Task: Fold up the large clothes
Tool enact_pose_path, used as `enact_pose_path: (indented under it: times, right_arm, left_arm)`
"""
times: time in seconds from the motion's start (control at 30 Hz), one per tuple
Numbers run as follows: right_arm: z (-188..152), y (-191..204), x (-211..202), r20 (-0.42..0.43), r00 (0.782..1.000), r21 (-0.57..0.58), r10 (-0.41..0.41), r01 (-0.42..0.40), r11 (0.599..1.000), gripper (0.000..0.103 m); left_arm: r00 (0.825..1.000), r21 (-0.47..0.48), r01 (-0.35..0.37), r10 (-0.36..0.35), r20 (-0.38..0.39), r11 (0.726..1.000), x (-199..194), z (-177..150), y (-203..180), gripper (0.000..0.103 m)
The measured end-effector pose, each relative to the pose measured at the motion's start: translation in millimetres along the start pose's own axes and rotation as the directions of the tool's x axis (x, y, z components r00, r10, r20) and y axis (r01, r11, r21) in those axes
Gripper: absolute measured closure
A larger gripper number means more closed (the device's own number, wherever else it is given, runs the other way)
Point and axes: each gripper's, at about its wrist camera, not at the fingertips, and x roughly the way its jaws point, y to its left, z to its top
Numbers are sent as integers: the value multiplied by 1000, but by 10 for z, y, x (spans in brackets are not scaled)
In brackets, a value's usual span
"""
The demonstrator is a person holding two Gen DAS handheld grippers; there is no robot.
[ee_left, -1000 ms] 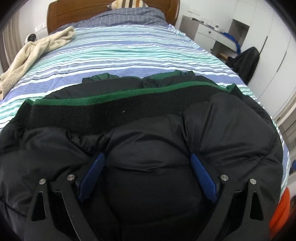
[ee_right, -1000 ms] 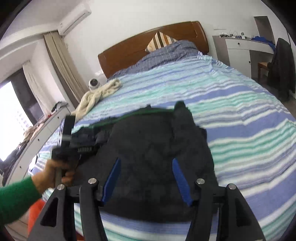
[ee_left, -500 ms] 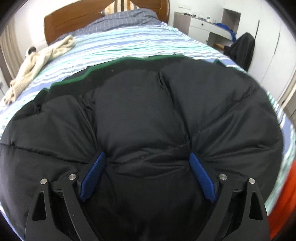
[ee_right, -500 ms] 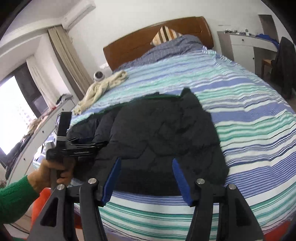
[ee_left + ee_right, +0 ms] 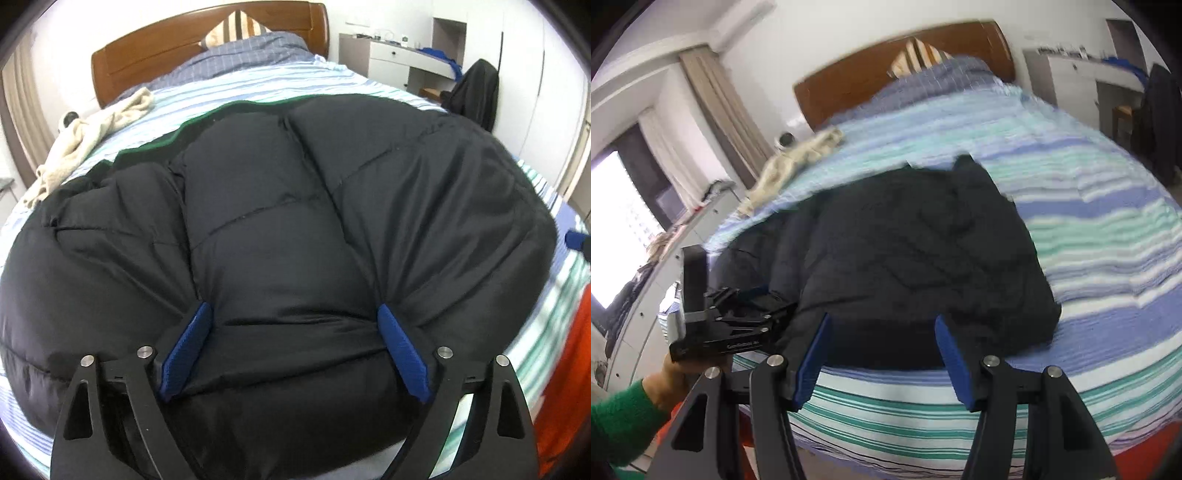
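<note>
- A bedroom: a wide bed with a blue, green and white striped cover (image 5: 1108,229) runs back to a brown wooden headboard (image 5: 155,62), and a cream fleecy garment (image 5: 96,129) lies near the far left corner, well apart from the work.
- The task's thing, a black quilted puffer jacket with a thin green trim (image 5: 332,229), lies spread in a bulky mound at the near end of the bed, close to the foot edge.
- Left tool (image 5: 293,350): its blue pads sit wide apart with a thick roll of the jacket's near edge bulging between them. Whether they press it or merely straddle it I cannot tell.
- Right tool (image 5: 882,354): held above the foot of the bed with its fingers apart and nothing between them — the jacket's near edge lies just beyond its tips.
- Handling, as I judge it: the jacket looks light for its bulk, soft and springy, with a smooth shell that may slip. A fold will likely puff back up unless pressed flat.
- Best hold — a stitched seam or the hem, where the filling is thin, rather than a fat padded panel.
</note>
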Motion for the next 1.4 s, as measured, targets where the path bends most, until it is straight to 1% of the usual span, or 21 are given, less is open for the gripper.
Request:
enact_pose_path:
  times: [0.07, 0.17, 0.2, 0.27, 0.33, 0.43, 0.53, 0.6, 0.67, 0.73, 0.8, 0.83, 0.87, 0.93, 1.0, 1.07, 1.1, 1.17, 1.23, 1.33, 1.4]
  right_arm:
    - [-43, -109, 39, -17, 1000, 36, -16, 17, 999, 43]
    - [-80, -352, -91, 11, 999, 139, -42, 40, 989, 43]
    - [-88, -431, -127, 16, 998, 173, -53, 49, 984, 42]
    - [-137, -660, -179, 22, 997, 270, -68, 60, 961, 34]
    - [-198, -840, -171, 10, 999, 355, -36, 30, 934, 34]
    - [-287, -995, -102, 18, 997, 480, 73, -73, 874, 34]
    - [-264, -1041, 4, 50, 991, 550, 121, -128, 825, 34]
    - [-219, -1088, 149, 44, 992, 575, 115, -119, 809, 31]
    - [-185, -1126, 317, 36, 994, 615, 104, -104, 782, 30]
    - [-93, -1105, 446, 55, 994, 627, 91, -105, 772, 26]
    - [-38, -1114, 528, 92, 994, 645, 66, -110, 756, 29]
    - [-3, -1116, 533, 111, 991, 636, 73, -127, 761, 53]
    - [42, -1058, 498, 138, 988, 610, 73, -143, 779, 69]
    - [97, -921, 339, 178, 983, 549, 49, -140, 824, 81]
    - [188, -700, 132, 224, 974, 440, 42, -140, 887, 83]
    - [267, -472, -26, 259, 965, 332, 45, -132, 934, 83]
    - [321, -311, -111, 277, 960, 260, 49, -124, 958, 83]
    - [403, 16, -233, 309, 949, 115, 61, -101, 988, 83]
    - [457, 394, -332, 335, 938, -41, 85, -76, 996, 83]
    - [477, 875, -397, 353, 929, -226, 113, -32, 974, 83]
    - [486, 1128, -378, 356, 926, -317, 126, -7, 948, 83]
  left_arm:
    - [1000, -6, 10, -10, -16, 1000, -43, 58, 18, 11]
    - [999, -31, 33, -35, -39, 999, -223, 149, 101, 13]
    - [998, -50, 47, -48, -27, 998, -296, 179, 125, 13]
    - [996, -89, 88, -87, 18, 992, -463, 235, 153, 13]
    - [992, -94, 119, -113, 60, 988, -573, 317, 122, 13]
    - [983, -53, 160, -154, 95, 986, -602, 382, -59, 13]
    - [977, 11, 206, -207, 47, 978, -379, 380, -296, 13]
    - [974, 35, 226, -225, -41, 974, -153, 299, -440, 10]
    - [976, 68, 216, -214, -39, 974, -59, 219, -520, 5]
    - [975, 68, 219, -216, -43, 973, -19, 191, -540, 4]
    - [972, 61, 232, -229, -47, 971, -18, 201, -528, 4]
    - [970, 60, 241, -238, -53, 969, -25, 210, -509, 4]
    - [967, 59, 251, -247, -67, 966, -40, 230, -478, 5]
    - [960, 46, 265, -259, -104, 963, -113, 329, -408, 13]
    - [957, 15, 276, -273, -100, 961, -285, 520, -250, 17]
    - [962, 11, 270, -270, -36, 963, -538, 798, -93, 17]
    - [958, 13, 286, -285, -8, 958, -690, 999, -17, 15]
    - [939, 30, 342, -342, 16, 939, -956, 1394, 58, 11]
    - [912, 68, 409, -409, -3, 910, -1152, 1720, 24, 9]
    - [870, 113, 493, -486, -82, 863, -1313, 2022, -84, 9]
    - [857, 153, 513, -494, -148, 845, -1364, 2139, -196, 9]
